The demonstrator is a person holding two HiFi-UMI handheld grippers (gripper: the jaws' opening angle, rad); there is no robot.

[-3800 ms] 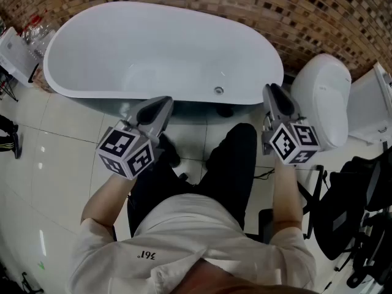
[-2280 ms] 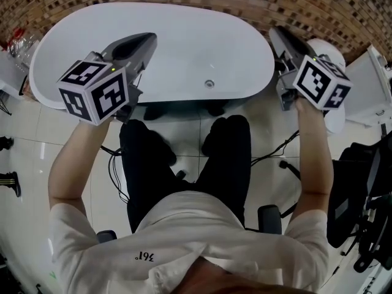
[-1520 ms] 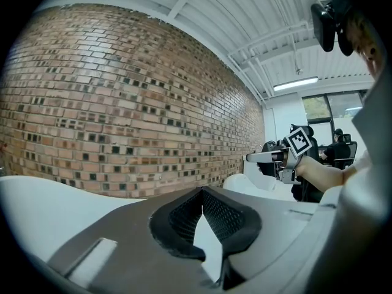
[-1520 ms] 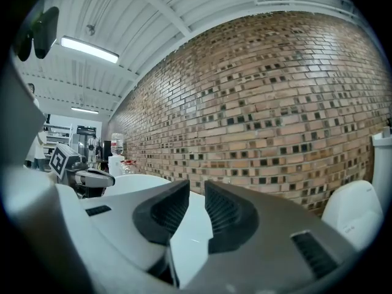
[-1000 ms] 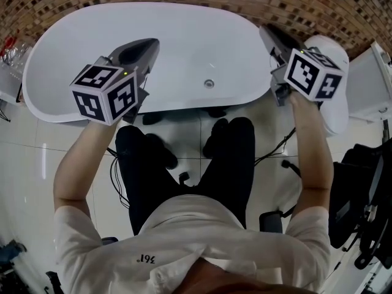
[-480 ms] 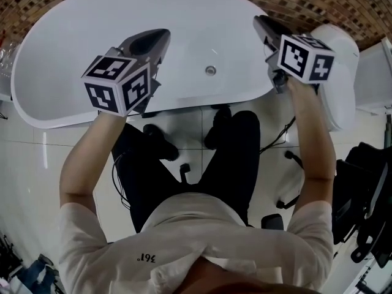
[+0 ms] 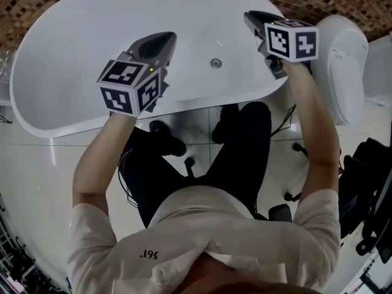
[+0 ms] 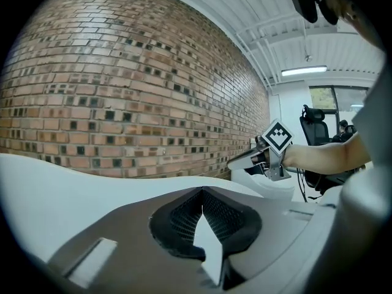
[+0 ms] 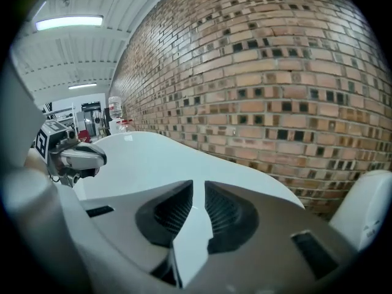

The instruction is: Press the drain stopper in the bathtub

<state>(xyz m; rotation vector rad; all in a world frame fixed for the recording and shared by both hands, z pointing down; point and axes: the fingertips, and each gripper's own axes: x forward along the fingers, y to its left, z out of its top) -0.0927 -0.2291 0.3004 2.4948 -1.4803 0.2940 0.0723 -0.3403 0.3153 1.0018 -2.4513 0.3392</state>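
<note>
Both tongs are held empty above the bathtub [image 7: 92, 54], left tongs [image 7: 164, 40] closed, right tongs [image 7: 252, 19] barely parted; closed tips are best lowered squarely onto the drain stopper [image 7: 215, 62].

R gripper [image 9: 198, 186] jaws narrowly apart; tub [image 9: 153, 153] ahead, brick wall [image 9: 275, 103] behind.

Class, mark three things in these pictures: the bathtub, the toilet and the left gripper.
bathtub [image 7: 86, 48]: head view, on the bare white inside of the tub.
toilet [image 7: 346, 60]: head view, on the middle of its white top.
left gripper [image 8: 201, 192]: left gripper view, where its two fingertips meet.
</note>
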